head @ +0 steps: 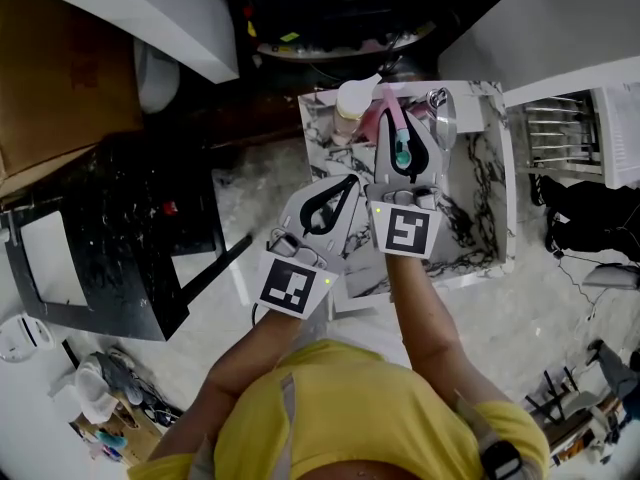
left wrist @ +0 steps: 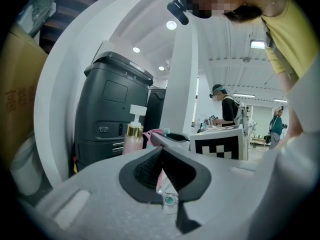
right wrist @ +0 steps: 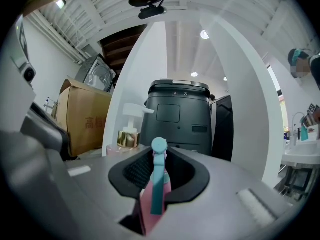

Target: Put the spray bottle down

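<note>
Right tool (right wrist: 160, 156) gripped the pink spray bottle (right wrist: 155, 196) over the marble tabletop (head: 482, 203); left tool (left wrist: 161, 151) was closed

Red Chinese print beginning 高 stands on the cardboard box (right wrist: 80, 134); the rest is too blurred.

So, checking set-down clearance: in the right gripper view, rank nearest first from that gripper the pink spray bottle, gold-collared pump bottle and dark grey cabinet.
1. Pink spray bottle, in its jaws.
2. Gold-collared pump bottle, ahead left.
3. Dark grey cabinet, behind, centre.
</note>
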The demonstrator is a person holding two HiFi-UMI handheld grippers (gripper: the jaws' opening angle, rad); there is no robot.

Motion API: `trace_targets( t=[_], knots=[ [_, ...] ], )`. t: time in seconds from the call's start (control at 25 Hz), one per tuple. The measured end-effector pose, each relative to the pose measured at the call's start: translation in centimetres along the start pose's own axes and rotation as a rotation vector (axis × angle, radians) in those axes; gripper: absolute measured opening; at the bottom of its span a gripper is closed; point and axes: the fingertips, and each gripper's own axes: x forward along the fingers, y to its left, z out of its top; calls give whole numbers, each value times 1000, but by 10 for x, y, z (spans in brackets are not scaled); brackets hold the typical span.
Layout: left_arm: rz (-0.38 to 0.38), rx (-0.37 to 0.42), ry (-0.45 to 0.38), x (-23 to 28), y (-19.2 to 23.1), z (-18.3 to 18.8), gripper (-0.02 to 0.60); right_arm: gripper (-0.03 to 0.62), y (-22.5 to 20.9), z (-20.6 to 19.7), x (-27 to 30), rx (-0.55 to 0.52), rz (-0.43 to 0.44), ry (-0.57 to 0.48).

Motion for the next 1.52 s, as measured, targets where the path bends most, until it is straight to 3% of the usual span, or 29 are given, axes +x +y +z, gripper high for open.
trace_targets(
  t=[0.4, 0.56, 0.8, 1.52],
  knots=[
    [-16, -1, 20, -1, -11, -9, -3, 64, -1, -3, 3, 4, -15, -49],
    [-11, -11, 23, -4, -12, -11, -3, 69, 1, -5, 4, -14, -15, -28],
    [-2, -17, 22, -9, -12, -10, -3, 124, 6, 0, 2, -21, -3, 3],
    [20, -12, -12, -46, -29, 0, -3, 137, 5, 27, -28, -105, -32, 2]
  ],
)
